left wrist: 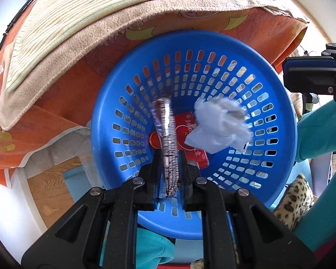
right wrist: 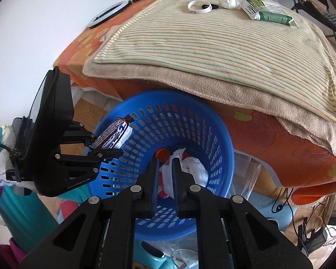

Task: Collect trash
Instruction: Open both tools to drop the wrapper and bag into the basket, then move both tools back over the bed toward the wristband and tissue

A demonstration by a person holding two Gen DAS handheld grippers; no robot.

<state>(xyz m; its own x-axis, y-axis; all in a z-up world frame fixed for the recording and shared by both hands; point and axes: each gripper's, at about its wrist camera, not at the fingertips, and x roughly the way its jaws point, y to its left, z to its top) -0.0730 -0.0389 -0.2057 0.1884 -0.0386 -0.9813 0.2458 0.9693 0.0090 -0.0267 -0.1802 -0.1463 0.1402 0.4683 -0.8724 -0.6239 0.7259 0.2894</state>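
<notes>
A blue slotted basket stands on the floor against the bed. My left gripper is shut on a dark candy bar wrapper and holds it over the basket. Inside lie a red packet, an orange cap and crumpled white plastic. My right gripper hangs above the basket, jaws a little apart with nothing between them. On the bed lie a green wrapper, a white tissue wad and a white wristband.
A striped towel over a tan blanket covers the orange bed. A ring light lies at its far left edge. Clear plastic and cables lie on the floor right of the basket. Teal clothing and a leopard slipper are near.
</notes>
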